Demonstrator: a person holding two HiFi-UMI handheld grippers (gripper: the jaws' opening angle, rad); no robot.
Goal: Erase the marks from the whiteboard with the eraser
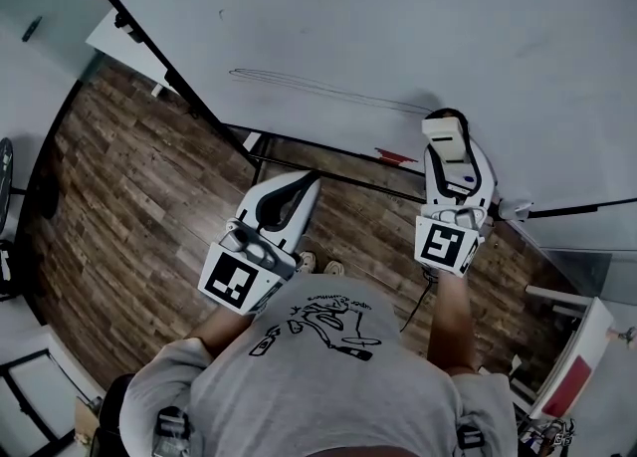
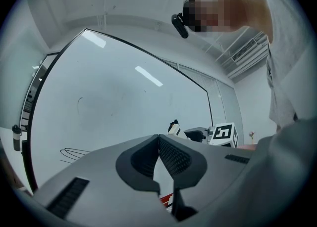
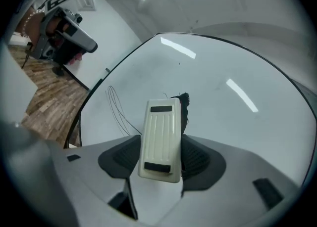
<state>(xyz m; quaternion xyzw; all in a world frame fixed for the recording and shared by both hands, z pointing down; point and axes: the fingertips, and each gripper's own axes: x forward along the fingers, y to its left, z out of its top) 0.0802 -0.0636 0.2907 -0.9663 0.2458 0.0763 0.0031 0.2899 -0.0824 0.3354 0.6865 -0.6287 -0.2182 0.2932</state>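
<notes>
1. Wood floor (image 1: 149,196) fills the lower left of the head view, and the whiteboard (image 1: 398,27) spans the top. A person in a grey shirt (image 1: 328,385) holds both tools. The left gripper (image 1: 312,179) hangs off the board over the floor, empty. The right gripper (image 1: 453,124) presses the eraser (image 1: 444,138) against the board's lower part, at the right end of a thin looping mark (image 1: 328,89). A small red thing (image 1: 395,156) lies on the ledge just beside it.

2. In the left gripper view, the left gripper (image 2: 158,144) has its jaws closed on each other with nothing between them. Beyond lies the whiteboard (image 2: 124,97), with the mark (image 2: 74,153) at lower left and the right gripper (image 2: 218,133) with the eraser (image 2: 173,129) further right.

3. In the right gripper view, the right gripper (image 3: 161,157) is clamped on the cream, ribbed eraser (image 3: 159,137), whose dark far end meets the whiteboard (image 3: 233,102). The mark (image 3: 118,112) runs off to its left. The left gripper (image 3: 64,33) shows at upper left, above the floor (image 3: 44,97).
</notes>
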